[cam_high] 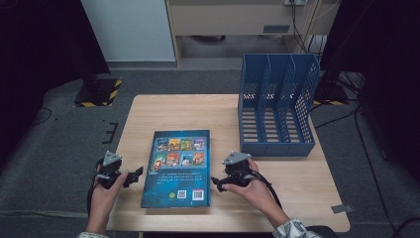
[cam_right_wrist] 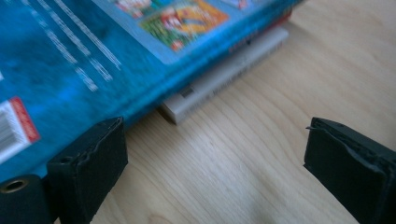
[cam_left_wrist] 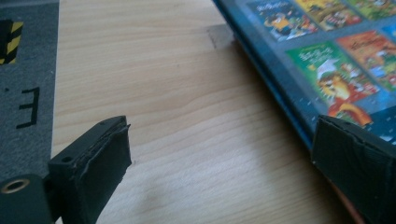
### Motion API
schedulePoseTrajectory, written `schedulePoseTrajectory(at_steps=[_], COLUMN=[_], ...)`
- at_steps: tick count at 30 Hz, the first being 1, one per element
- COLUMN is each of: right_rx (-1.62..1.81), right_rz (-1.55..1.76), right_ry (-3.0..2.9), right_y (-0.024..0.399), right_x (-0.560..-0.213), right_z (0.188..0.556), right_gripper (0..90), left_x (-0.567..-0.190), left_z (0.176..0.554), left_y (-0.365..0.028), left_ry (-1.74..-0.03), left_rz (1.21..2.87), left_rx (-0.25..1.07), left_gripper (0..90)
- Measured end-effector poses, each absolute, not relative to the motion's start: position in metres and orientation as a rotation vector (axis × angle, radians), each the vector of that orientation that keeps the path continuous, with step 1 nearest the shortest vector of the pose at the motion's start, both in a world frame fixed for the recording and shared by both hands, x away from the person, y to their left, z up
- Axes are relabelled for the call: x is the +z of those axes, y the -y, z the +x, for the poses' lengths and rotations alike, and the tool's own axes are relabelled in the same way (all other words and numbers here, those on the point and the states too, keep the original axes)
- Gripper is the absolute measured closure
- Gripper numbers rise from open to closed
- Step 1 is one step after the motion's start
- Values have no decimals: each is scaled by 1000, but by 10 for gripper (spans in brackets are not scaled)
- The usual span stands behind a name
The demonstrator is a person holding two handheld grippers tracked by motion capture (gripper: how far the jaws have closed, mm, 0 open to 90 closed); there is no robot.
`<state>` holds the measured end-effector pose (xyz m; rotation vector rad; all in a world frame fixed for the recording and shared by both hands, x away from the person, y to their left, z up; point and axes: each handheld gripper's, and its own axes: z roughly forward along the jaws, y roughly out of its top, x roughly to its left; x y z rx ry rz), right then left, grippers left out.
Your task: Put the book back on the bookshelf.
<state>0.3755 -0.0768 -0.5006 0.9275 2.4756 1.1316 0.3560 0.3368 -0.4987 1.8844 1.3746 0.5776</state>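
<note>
A blue book (cam_high: pixel 178 166) lies flat in the middle of the wooden table (cam_high: pixel 163 111), back cover up, with small cover pictures and a barcode. Under its edge a pale grey book (cam_right_wrist: pixel 224 79) sticks out. My left gripper (cam_high: pixel 136 173) is held just left of the book, its jaws open and pointing at it. In the left gripper view my gripper (cam_left_wrist: pixel 219 154) has bare wood between its jaws, and one jaw overlaps the book's (cam_left_wrist: pixel 327 60) edge. My right gripper (cam_high: pixel 217 182) is at the book's right edge. It stands open (cam_right_wrist: pixel 215 154), one jaw by the blue cover (cam_right_wrist: pixel 93 60).
A blue three-slot file rack (cam_high: pixel 277 106) stands on the table's back right corner, its slots holding nothing. Dark carpet surrounds the table, with cables at the right and a black-and-yellow striped base (cam_high: pixel 99 91) at the back left.
</note>
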Motion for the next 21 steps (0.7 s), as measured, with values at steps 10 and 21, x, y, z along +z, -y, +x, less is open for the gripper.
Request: schedulePoseTrajectory(at_steps=[10, 21], right_rx=[1261, 1247], right_rz=[833, 851], right_ry=[-2487, -2573], right_y=[60, 39], right_x=[-489, -504], right_z=[366, 369], right_gripper=[80, 37], left_x=[-502, -507], left_z=[358, 366], left_y=[-300, -294], left_ry=[-1194, -1149], left_rz=[1988, 1991], left_rx=[426, 383], left_gripper=[41, 25])
